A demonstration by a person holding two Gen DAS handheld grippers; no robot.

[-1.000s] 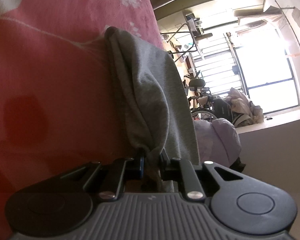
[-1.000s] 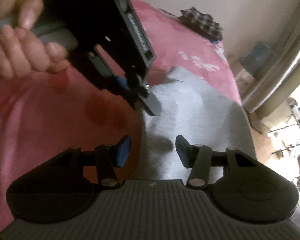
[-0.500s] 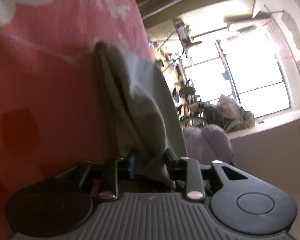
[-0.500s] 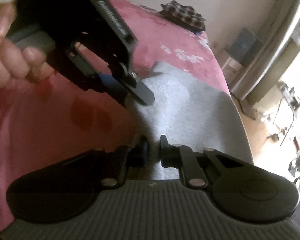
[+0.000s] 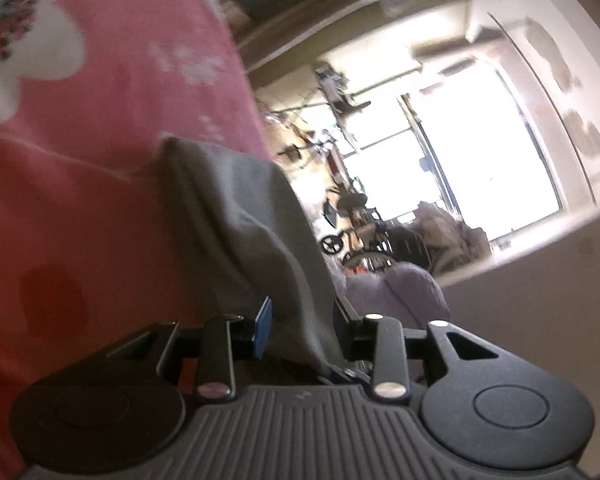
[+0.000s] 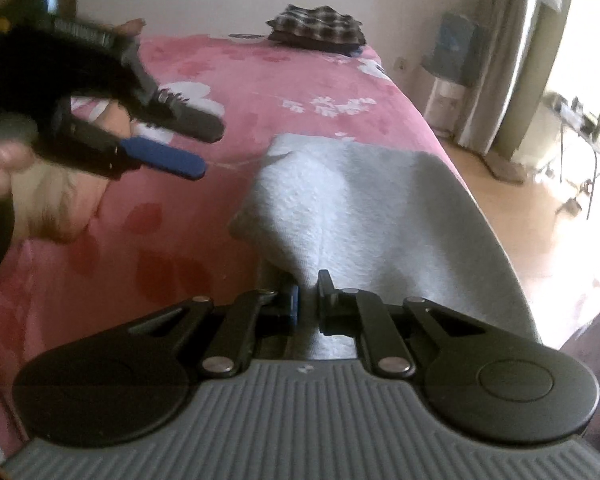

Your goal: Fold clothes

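I see the soft grey knit garment [image 6: 380,216] lying on the pink flower-print bedspread [image 6: 260,92], along the bed's right edge, with its near corner lifted into my right hand-held gripper [image 6: 308,300]. That gripper's jaws are pressed together on a thin pleat of the cloth. My left hand-held gripper [image 6: 188,144] hangs over the bedspread to the left of the garment, its blue-padded and black fingers spread apart and holding nothing; in the left wrist view the grey cloth [image 5: 252,240] drapes between the spread jaws [image 5: 300,328] without being pinched.

My worry is that the whole garment now hangs on one small pinch. If I lift or swing the right side across, the knit may slide out of the pads, or the free corner may sag and drag, giving a skewed crease. The garment also sits close to the bed's edge, so a pull toward the right could tip it off onto the wooden floor [image 6: 500,200]. A folded checked cloth [image 6: 316,28] rests far up the bed, well clear
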